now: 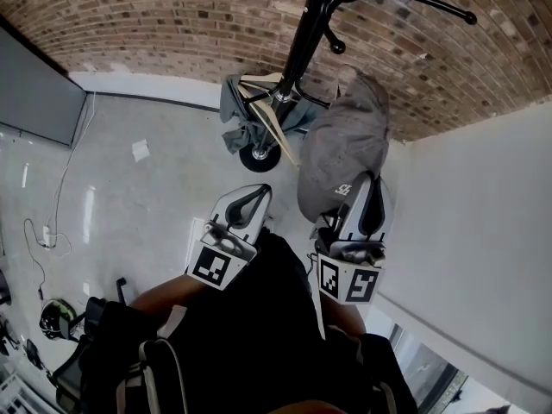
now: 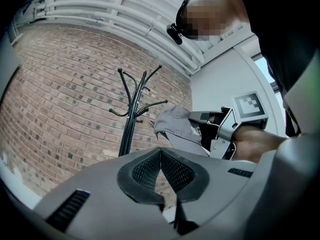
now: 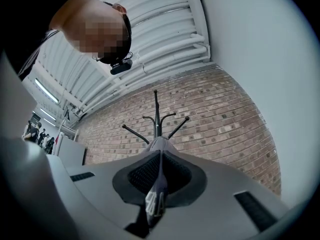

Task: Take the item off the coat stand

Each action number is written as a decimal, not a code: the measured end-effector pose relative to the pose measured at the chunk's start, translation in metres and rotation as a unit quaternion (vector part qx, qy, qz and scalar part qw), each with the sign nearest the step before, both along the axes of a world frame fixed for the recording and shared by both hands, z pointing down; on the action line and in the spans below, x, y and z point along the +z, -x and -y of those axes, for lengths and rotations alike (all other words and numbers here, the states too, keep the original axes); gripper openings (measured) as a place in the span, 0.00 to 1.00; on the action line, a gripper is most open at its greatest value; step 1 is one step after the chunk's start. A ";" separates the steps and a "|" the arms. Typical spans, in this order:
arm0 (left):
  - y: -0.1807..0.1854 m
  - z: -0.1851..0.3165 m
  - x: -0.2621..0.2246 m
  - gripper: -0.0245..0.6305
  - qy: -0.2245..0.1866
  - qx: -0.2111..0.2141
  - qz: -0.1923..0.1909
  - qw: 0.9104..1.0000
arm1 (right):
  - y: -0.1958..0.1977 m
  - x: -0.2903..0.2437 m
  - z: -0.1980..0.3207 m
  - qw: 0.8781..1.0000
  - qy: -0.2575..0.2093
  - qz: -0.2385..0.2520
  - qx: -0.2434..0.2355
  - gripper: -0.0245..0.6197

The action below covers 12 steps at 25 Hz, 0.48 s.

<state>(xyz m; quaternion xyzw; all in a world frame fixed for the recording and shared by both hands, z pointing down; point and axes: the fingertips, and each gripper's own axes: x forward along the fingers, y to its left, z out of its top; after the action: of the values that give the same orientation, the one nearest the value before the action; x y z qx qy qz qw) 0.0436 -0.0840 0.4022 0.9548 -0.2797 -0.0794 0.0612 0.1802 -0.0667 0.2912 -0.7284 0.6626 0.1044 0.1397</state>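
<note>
Fingers of the right gripper (image 1: 366,186) pinch the rim of the grey cap (image 1: 345,141), which hangs beside the coat stand (image 1: 304,41), seemingly clear of its hooks. The left gripper (image 1: 250,198) idles alongside, fingers pressed together, empty.

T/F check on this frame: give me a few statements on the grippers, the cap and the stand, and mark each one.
1. The right gripper is shut on the grey cap. True.
2. The left gripper grips the cap too. False: its jaws are together with nothing between them.
3. The coat stand is white. False: it is black, standing before a brick wall.
4. A grey cloth and a hanger sit low by the stand's pole. True.
5. The two grippers touch each other. False: in the head view they are side by side with a gap between them.
</note>
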 end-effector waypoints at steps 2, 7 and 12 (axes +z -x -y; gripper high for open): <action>-0.002 0.000 0.000 0.07 -0.001 0.005 -0.002 1.000 | 0.001 0.008 -0.002 1.000 0.008 0.000 -0.001 0.08; -0.002 -0.002 0.001 0.07 0.002 0.012 0.001 1.000 | 0.004 0.027 -0.011 0.999 0.033 -0.002 0.004 0.08; -0.002 -0.003 -0.002 0.07 -0.001 0.017 -0.001 1.000 | 0.007 0.043 -0.018 0.998 0.058 0.003 0.008 0.08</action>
<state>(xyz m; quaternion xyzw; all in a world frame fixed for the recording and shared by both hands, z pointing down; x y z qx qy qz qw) 0.0458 -0.0808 0.4001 0.9593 -0.2636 -0.0802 0.0615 0.1731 -0.0488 0.3341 -0.7410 0.6611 0.0647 0.0982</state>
